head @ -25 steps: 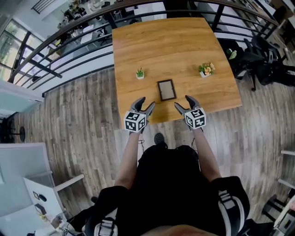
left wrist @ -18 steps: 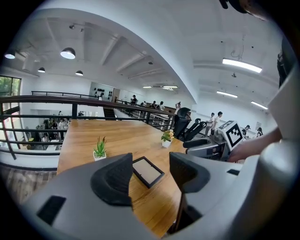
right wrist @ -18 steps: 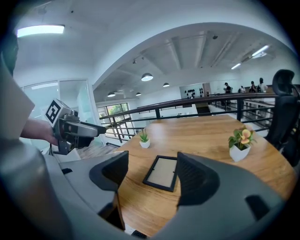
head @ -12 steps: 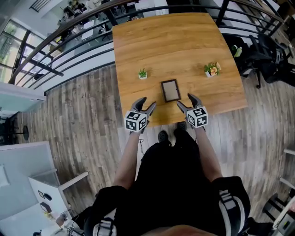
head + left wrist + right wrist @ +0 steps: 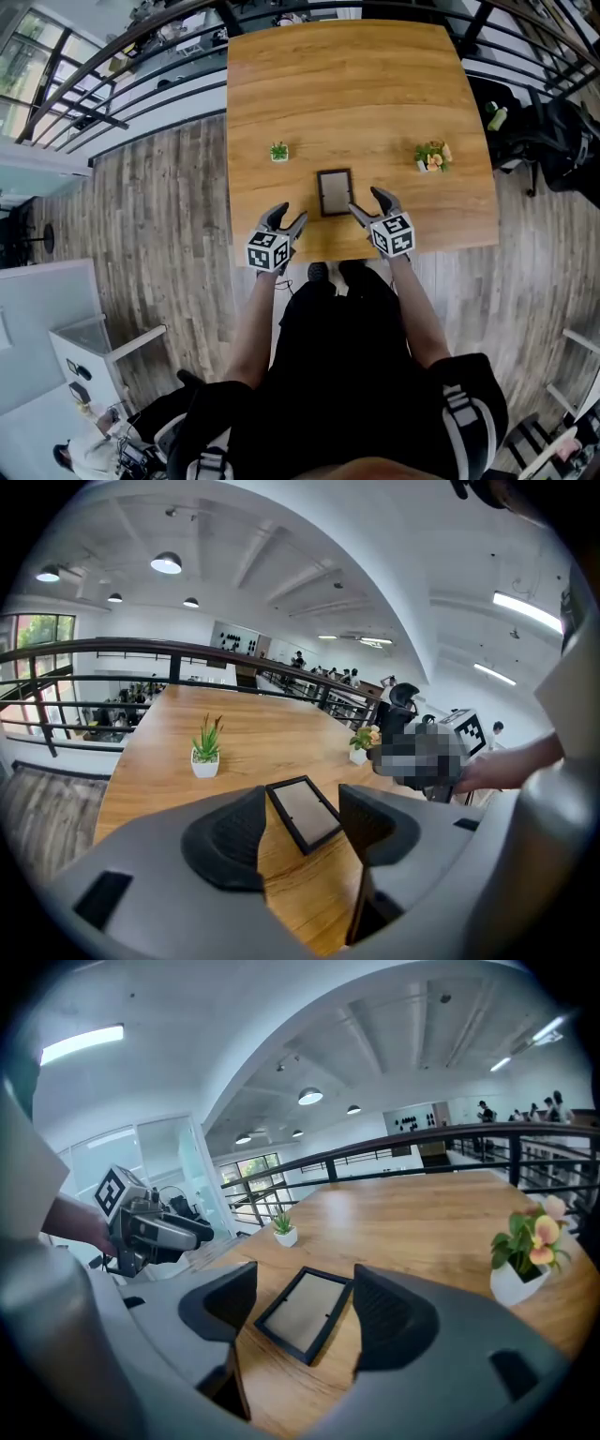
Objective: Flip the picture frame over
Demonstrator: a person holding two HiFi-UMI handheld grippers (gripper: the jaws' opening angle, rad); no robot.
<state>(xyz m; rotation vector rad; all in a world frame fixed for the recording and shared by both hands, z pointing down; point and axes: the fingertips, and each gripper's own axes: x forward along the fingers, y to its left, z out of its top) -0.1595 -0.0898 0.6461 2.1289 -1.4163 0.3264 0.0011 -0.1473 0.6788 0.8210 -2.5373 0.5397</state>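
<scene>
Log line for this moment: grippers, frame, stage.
left gripper: open, empty | right gripper: open, empty | picture frame: flat on table, not gripped | stage: pre-grasp

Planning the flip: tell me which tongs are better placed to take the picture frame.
Right, probably. The right tongs stand open close beside the picture frame's near right corner, with the frame lined up between their jaws. The left tongs, also open, sit farther off to its left.

Bright, even indoor light falls from round white ceiling lamps (image 5: 166,563) and long white strip lights (image 5: 82,1042) above the warm brown wooden table (image 5: 347,84), whose top carries a pale sheen. On the table, the black rectangular picture frame (image 5: 305,1314) casts only a thin, soft shadow. Beyond the table, the black metal railing (image 5: 141,649) bows from wide-angle distortion, and the corners of both gripper views go black.
</scene>
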